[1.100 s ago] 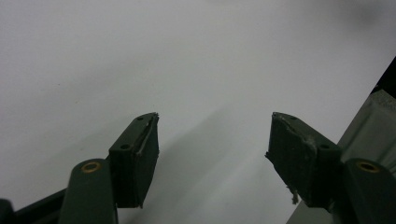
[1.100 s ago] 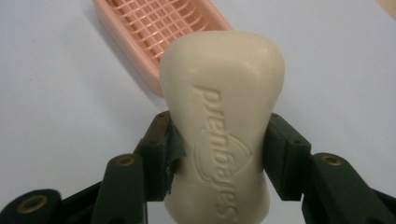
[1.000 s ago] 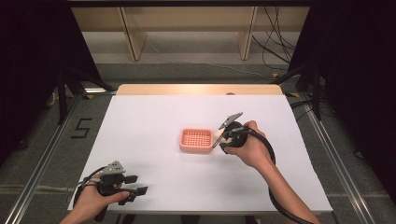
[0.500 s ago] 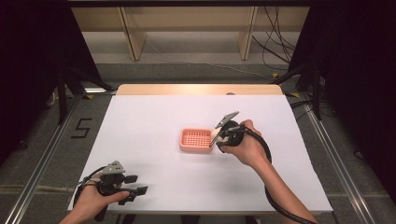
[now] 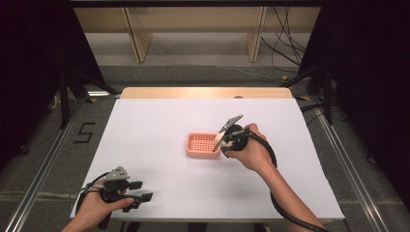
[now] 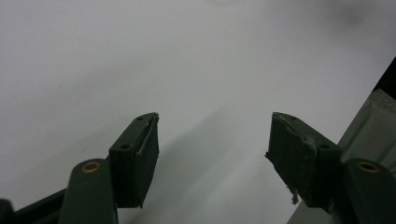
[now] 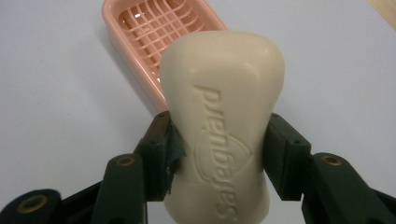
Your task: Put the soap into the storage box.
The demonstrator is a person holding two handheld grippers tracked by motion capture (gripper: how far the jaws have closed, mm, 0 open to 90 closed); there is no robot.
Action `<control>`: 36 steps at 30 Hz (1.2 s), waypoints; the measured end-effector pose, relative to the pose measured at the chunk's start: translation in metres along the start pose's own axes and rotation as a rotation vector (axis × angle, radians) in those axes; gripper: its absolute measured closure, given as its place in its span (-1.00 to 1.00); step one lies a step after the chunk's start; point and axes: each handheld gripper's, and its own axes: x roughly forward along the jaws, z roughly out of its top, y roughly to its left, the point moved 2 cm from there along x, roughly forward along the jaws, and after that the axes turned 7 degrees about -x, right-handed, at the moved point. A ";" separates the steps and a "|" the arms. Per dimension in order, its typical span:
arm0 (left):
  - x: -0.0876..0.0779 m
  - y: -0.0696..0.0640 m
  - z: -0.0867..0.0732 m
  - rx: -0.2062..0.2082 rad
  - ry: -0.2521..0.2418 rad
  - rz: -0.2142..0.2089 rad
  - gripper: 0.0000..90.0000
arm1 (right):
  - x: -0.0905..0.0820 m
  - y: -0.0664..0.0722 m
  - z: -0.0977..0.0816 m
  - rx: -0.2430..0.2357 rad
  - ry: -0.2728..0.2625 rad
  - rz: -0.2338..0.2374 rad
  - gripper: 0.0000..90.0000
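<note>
Left hand-held gripper [image 5: 140,198] rests low at the near left corner of the table [image 5: 159,121], jaws spread wide with nothing between them; in the left gripper view they frame bare white surface beside the table edge. Right hand-held gripper [image 7: 217,154] is clamped on a cream soap bar [image 7: 224,116], the 2 jaws pressing its narrow waist, embossed lettering facing the camera. In the high view the right hand-held gripper [image 5: 218,145] holds the soap bar [image 5: 220,141] just at the right rim of the pink soap dish [image 5: 202,146], which sits near the table centre; the dish's slatted floor looks empty in the right gripper view. Judgement: step in hand is placing the bar in the dish. To do it well: carry the bar a little further over the grid so its long axis lines up with the dish's long side, lower until the underside meets the slats, then release gently. The bar overhangs the jaws, so a tilted descent could catch the rim and shove the light dish. Beyond the table: wooden shelf legs [image 5: 135,34] and loose cables [image 5: 285,43] on the floor.
</note>
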 end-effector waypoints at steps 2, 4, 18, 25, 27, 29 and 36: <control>0.000 0.000 0.000 0.010 0.002 0.001 -0.26 | 0.001 0.000 0.002 -0.003 0.001 0.005 0.12; 0.000 0.000 0.000 0.004 -0.004 0.000 -0.26 | 0.001 0.000 0.004 -0.005 0.001 0.003 0.12; 0.000 0.000 0.000 0.006 -0.001 -0.001 -0.26 | 0.006 0.001 0.014 -0.020 -0.005 0.011 0.12; 0.000 0.000 0.000 0.006 0.001 -0.001 -0.26 | 0.007 0.000 0.017 -0.047 -0.007 0.008 0.12; 0.000 0.000 0.000 0.007 0.000 -0.002 -0.26 | 0.008 0.002 0.018 -0.028 -0.001 0.010 0.12; 0.000 0.000 0.000 0.007 0.000 -0.002 -0.26 | 0.008 0.003 0.020 -0.026 -0.001 0.010 0.12; 0.000 0.000 0.000 0.006 -0.001 -0.002 -0.26 | 0.010 0.002 0.024 -0.046 -0.005 0.005 0.12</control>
